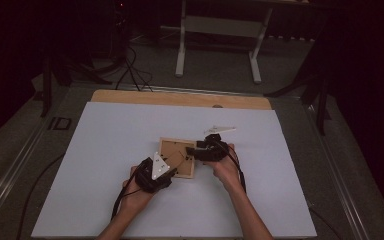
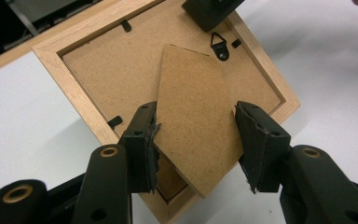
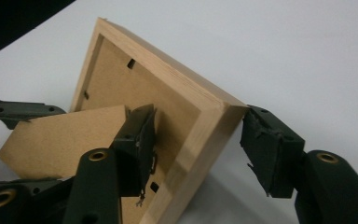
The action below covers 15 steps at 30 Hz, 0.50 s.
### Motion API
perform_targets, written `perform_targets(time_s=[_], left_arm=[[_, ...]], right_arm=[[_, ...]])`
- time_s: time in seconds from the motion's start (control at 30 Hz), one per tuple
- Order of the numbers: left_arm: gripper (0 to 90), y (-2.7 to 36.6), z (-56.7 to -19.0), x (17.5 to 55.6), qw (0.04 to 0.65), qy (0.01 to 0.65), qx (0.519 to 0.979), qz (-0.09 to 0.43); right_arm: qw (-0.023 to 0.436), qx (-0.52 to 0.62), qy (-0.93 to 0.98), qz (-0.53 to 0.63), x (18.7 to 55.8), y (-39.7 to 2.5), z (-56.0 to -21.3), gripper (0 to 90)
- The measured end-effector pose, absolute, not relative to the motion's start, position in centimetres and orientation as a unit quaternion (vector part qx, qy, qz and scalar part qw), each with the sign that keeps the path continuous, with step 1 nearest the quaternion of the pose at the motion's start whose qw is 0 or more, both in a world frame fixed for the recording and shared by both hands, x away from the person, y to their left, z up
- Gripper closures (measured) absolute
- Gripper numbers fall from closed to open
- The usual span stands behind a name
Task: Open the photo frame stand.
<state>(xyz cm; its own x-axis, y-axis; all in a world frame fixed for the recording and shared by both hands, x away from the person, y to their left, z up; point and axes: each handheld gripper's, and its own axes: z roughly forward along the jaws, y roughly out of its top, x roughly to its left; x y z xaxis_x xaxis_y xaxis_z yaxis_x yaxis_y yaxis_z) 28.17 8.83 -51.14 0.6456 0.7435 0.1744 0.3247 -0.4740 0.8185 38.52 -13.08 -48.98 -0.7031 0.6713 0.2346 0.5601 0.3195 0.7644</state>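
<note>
- A wooden picture frame [image 1: 177, 158] is seen lying back side up near the middle of a white table surface [image 1: 105, 150], between the two hand-held grippers.
- The brown fibreboard backing [image 2: 116, 74] of the frame is turned upward, and a cardboard stand flap [image 2: 196, 126] is swung up away from it.
- A small black hanger loop [image 2: 220, 46] is fixed to the backing near one edge, and small black retaining tabs [image 2: 127, 24] are set along the inner rim.
- The left gripper [image 2: 196, 135] is held at the near left corner of the frame; its jaws are spread wide, one on each side of the stand flap.
- The left jaw pad is seen touching the flap's edge, while the right pad stands just beside the opposite edge; a firm grip cannot be confirmed.
- The right gripper [image 3: 198, 135] is placed at the frame's right side, its jaws wide apart across a corner of the wooden moulding.
- One jaw lies inside the frame over the backing, and the other is just touching the outer corner; the moulding is not squeezed.
- In the right gripper view, the frame corner appears tilted up off the table.
- In the high view, both grippers are held by a person's hands, with the left hand [image 1: 137, 195] nearer the table's front edge.
</note>
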Motion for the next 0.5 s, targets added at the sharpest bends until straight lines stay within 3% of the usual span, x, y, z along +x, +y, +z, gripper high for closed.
perform_targets(time_s=[0.37,0.5], left_arm=[[52.2,10.2,-50.6,29.2,0.433,0.357,0.814,0.151],[57.9,10.5,-50.3,29.4,0.434,0.369,0.811,0.132]], right_arm=[[0.073,0.367,0.806,0.458,38.0,-13.2,-48.3,47.9],[0.075,0.362,0.808,0.459,37.7,-13.1,-48.2,48.1]])
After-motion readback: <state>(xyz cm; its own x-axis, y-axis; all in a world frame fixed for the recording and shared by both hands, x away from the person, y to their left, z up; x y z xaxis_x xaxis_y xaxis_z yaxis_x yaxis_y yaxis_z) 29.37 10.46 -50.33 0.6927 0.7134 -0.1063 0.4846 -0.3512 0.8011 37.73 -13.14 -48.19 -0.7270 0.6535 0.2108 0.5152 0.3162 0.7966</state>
